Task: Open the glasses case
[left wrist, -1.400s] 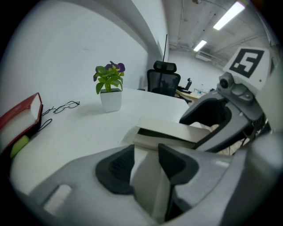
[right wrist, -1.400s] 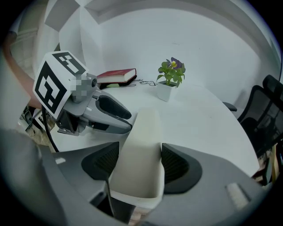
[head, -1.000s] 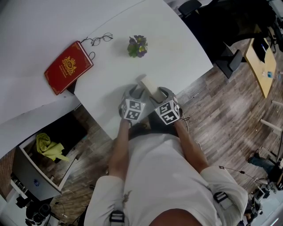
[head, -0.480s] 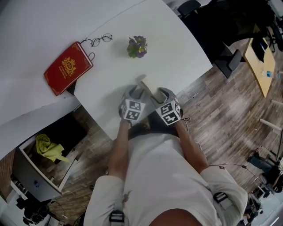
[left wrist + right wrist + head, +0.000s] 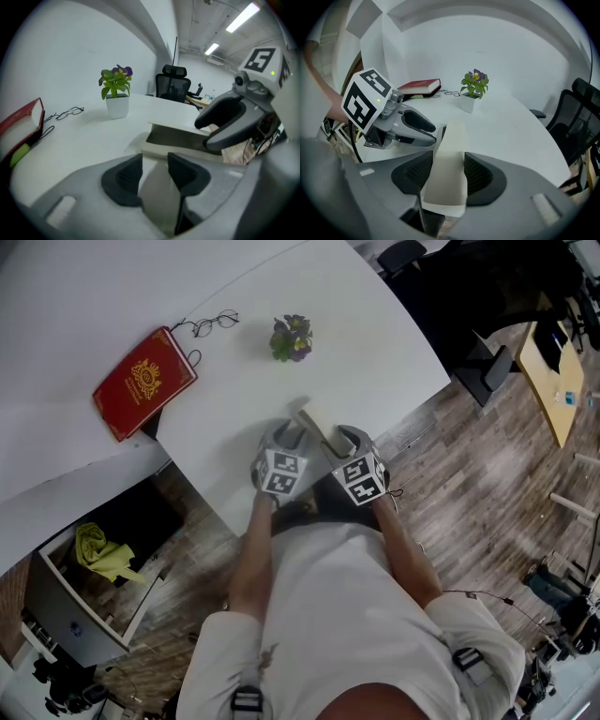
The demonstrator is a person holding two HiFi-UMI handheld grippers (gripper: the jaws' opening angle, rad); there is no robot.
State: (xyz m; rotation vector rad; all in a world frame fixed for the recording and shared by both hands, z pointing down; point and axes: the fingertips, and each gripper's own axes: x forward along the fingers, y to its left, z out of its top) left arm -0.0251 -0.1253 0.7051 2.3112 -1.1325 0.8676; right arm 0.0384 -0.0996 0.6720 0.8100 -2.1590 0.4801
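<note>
As the glasses case [image 5: 313, 419] lies at the near edge of the table [image 5: 375, 343], my left gripper [image 5: 151, 171] clamps one end. The right gripper [image 5: 446, 176], its jaws just closing, pinches the cream lid. I should lift it slowly and keep the left firm.

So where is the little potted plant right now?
In the head view the potted plant stands on the white table, just right of the glasses and farther from the person than the glasses case.

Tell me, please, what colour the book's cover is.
Red with a gold emblem; the book shows best in the head view.
</note>
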